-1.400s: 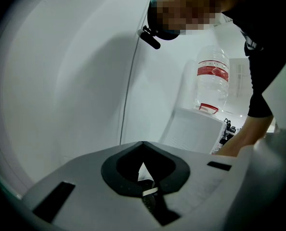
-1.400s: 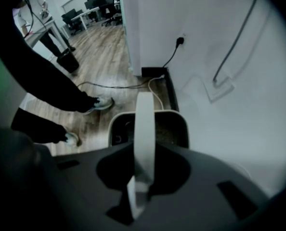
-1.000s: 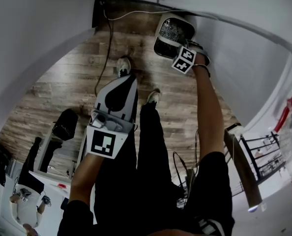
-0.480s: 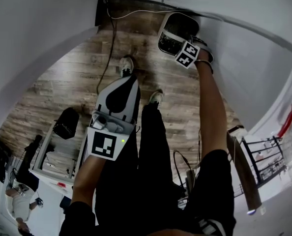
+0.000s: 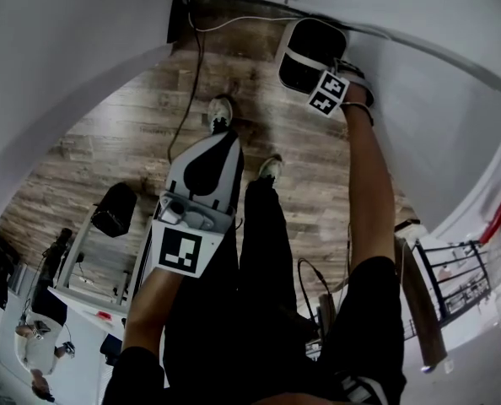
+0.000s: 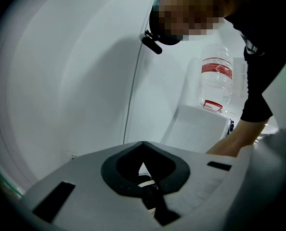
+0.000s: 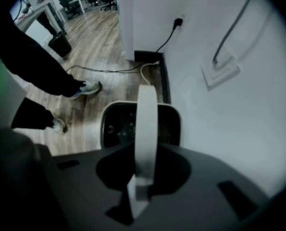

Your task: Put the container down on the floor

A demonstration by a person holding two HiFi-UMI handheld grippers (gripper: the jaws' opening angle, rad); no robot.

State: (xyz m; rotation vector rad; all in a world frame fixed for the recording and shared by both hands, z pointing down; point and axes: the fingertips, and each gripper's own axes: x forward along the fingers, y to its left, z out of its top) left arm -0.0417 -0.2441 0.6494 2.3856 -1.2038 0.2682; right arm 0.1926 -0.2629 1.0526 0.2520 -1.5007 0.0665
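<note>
The container (image 5: 311,51) is a white bin with a dark inside and a white strap handle (image 7: 147,119). It hangs low over the wooden floor beside the white wall. My right gripper (image 5: 338,72) points straight down and is shut on that handle (image 7: 142,179); the container's rim (image 7: 106,124) shows below the jaws. My left gripper (image 5: 224,136) is held out in front of the person's legs, away from the container. Its jaws meet at the tips (image 6: 143,145) with nothing between them.
A black cable (image 5: 185,99) runs over the floor to a wall socket (image 7: 178,21). The person's shoes (image 5: 220,111) stand left of the container. A dark bin (image 5: 114,211) sits at the left, a metal rack (image 5: 453,268) at the right. A water bottle (image 6: 215,78) stands on a white box.
My right gripper and the container have sunk and shifted towards the wall. The container's opening now looks darker. The left gripper has stayed put.
</note>
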